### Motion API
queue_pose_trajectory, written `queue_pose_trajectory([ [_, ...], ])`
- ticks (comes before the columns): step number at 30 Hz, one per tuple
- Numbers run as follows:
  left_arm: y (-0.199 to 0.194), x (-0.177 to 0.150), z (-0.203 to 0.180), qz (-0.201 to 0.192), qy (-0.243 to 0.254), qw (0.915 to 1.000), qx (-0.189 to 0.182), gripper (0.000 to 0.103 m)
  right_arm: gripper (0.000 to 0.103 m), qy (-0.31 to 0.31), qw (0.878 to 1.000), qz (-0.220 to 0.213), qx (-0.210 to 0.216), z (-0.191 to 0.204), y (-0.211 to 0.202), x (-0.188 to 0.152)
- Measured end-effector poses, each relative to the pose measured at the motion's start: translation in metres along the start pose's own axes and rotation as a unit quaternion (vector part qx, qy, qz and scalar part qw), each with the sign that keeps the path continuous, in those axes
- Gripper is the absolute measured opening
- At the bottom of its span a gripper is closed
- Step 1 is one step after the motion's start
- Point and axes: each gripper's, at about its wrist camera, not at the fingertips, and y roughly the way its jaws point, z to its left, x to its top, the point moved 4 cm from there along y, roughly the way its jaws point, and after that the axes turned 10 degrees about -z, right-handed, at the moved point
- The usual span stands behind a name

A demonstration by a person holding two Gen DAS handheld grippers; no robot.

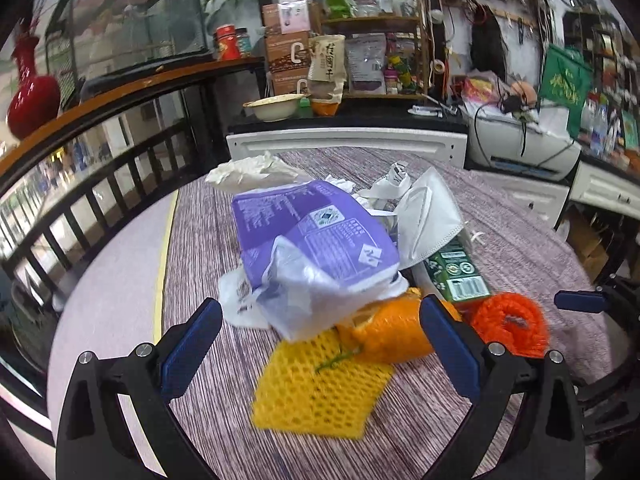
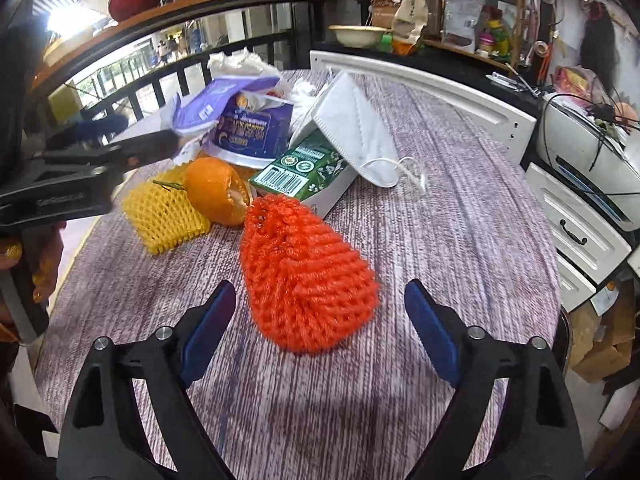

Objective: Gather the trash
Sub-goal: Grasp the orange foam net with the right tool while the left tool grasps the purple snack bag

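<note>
A pile of trash lies on the round table with the striped purple cloth (image 2: 452, 240). My right gripper (image 2: 320, 292) is open, and an orange-red foam net (image 2: 308, 272) lies between its blue pads without touching them. Behind the net are a peeled orange (image 2: 216, 192), a yellow foam net (image 2: 164, 216), a green carton (image 2: 304, 172), a white face mask (image 2: 352, 128) and a purple package (image 2: 240, 120). My left gripper (image 1: 320, 316) is open over the yellow foam net (image 1: 320, 396) and the orange (image 1: 384, 332), below the purple package (image 1: 312, 232) and its plastic bag.
Crumpled tissue (image 1: 256, 172) lies at the table's far side. A white panel (image 1: 344, 144) borders the far edge, and a printer (image 1: 520, 148) sits on white drawers at the right. A black railing (image 1: 100, 184) runs along the left, with a red vase (image 1: 32, 100) on its ledge.
</note>
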Motion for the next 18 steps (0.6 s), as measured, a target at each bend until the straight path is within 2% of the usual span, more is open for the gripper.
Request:
queue_pose_trajectory([
  [2, 0.01, 0.002, -0.001, 0.002, 0.018, 0.9998, 0.01, 0.098, 0.075, -0.005, 1.0, 0.006, -0.007, 0.0, 0.006, 0.0],
  [7, 0.024, 0.002, 0.002, 0.011, 0.03, 0.9994, 0.01, 0.098, 0.057, 0.022, 0.999, 0.023, 0.012, -0.004, 0.016, -0.001],
  [10, 0.027, 0.001, 0.003, 0.012, 0.023, 0.9997, -0.004, 0.085, 0.044, 0.029, 0.999, 0.022, 0.019, -0.003, 0.015, -0.002],
  [12, 0.026, 0.0, 0.006, 0.011, 0.012, 0.9998, -0.012, 0.071, 0.037, 0.028, 0.999, 0.017, 0.017, -0.002, 0.013, -0.002],
  [15, 0.025, -0.002, 0.009, 0.01, -0.009, 0.9995, -0.028, 0.06, 0.034, 0.022, 1.0, 0.01, 0.015, 0.004, 0.01, -0.003],
  [18, 0.021, -0.002, 0.011, 0.003, -0.017, 0.9994, -0.029, 0.052, 0.031, 0.019, 1.0, 0.004, 0.015, 0.008, 0.006, -0.005],
])
